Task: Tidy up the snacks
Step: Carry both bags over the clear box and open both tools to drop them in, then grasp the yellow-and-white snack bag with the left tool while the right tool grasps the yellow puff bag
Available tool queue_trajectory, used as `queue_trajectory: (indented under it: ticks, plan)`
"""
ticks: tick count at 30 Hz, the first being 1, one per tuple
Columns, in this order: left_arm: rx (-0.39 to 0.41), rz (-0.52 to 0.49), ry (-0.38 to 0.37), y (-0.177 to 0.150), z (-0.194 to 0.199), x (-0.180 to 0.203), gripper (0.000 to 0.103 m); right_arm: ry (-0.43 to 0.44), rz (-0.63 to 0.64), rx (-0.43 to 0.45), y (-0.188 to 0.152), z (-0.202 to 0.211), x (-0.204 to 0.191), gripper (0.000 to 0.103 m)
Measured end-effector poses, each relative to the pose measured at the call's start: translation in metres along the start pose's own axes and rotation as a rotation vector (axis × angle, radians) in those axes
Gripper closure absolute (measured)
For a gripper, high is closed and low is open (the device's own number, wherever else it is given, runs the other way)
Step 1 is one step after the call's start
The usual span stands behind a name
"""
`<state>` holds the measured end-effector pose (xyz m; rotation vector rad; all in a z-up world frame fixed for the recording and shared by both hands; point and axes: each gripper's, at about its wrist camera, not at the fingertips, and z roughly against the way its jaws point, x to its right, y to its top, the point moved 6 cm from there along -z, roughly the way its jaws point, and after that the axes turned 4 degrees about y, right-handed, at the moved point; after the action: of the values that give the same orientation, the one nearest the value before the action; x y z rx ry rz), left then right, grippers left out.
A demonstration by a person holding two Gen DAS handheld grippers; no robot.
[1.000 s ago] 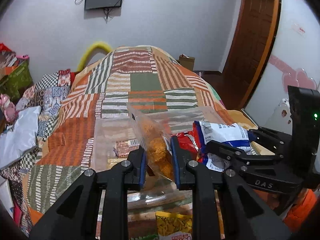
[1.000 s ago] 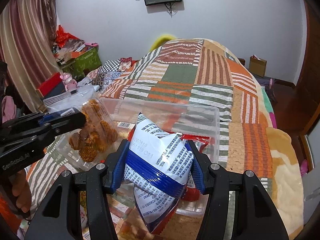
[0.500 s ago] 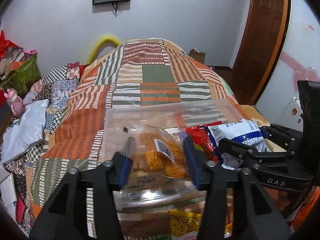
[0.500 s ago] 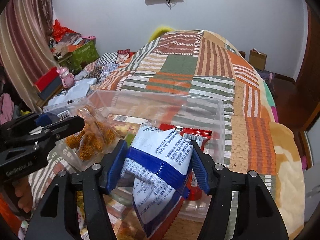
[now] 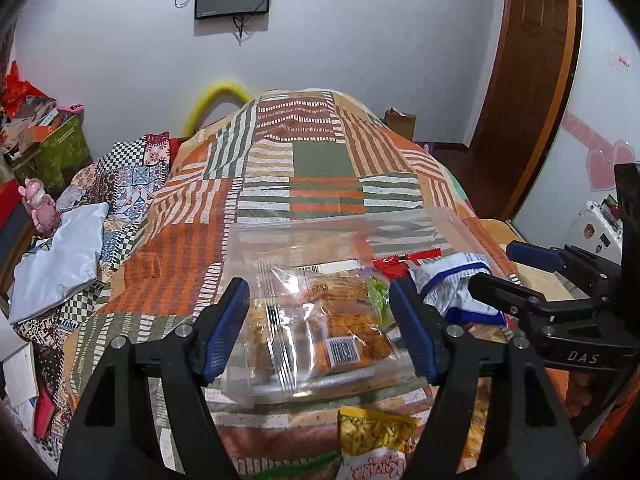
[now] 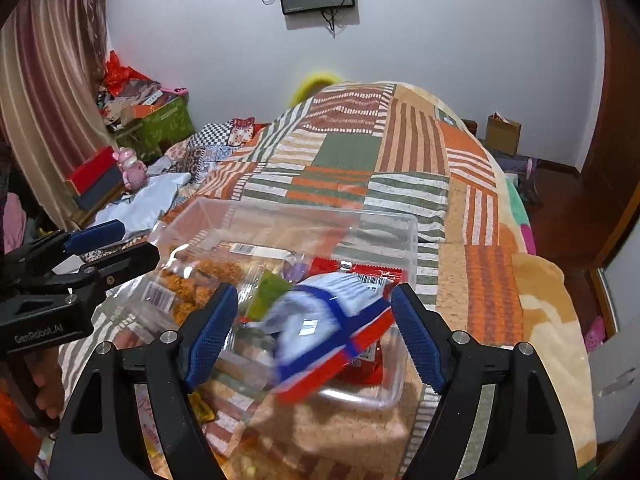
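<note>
A clear plastic bin (image 5: 340, 226) (image 6: 408, 240) sits on the patchwork bed. In it lie a clear bag of orange snacks (image 5: 340, 332) (image 6: 208, 280), a red packet (image 6: 352, 270) and a green packet (image 6: 270, 290). My left gripper (image 5: 320, 330) is open over the orange snack bag, its fingers apart from it. My right gripper (image 6: 314, 336) is open; the white, blue and red snack bag (image 6: 332, 332) (image 5: 452, 280) is blurred between its fingers, over the bin's near edge.
A yellow snack packet (image 5: 376, 436) and another packet lie on the bed in front of the bin. A grey-white bag (image 5: 60, 256) and patterned cloths lie at the left. Boxes and a pink toy (image 6: 130, 166) stand by the curtain. A wooden door is at the right.
My left gripper opened and let the orange snack bag drop into the bin. My right gripper lowered the white and blue bag to the bin and opened; the bag is falling.
</note>
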<state>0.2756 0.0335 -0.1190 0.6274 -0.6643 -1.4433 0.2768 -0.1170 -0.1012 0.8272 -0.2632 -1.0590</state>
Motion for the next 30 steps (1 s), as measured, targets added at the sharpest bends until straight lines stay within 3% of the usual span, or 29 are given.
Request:
queue_trajectory:
  ticks: [3,12,21,30]
  plan:
    - [0.008,-0.006,0.01,-0.003,0.01,-0.001,0.02,0.006,0.007,0.005,-0.004,0.009,-0.003,0.026]
    - [-0.011,-0.032,0.031,-0.028,0.031,0.002,0.019,0.035,-0.032,0.006,-0.023,0.03,-0.003,0.026]
    - [-0.106,-0.037,0.02,-0.068,0.032,0.005,0.019,0.042,-0.031,-0.051,-0.053,0.036,-0.008,0.026]
    - [-0.23,-0.033,-0.04,-0.102,0.014,0.017,0.019,0.045,0.005,-0.133,-0.084,0.027,-0.011,0.026]
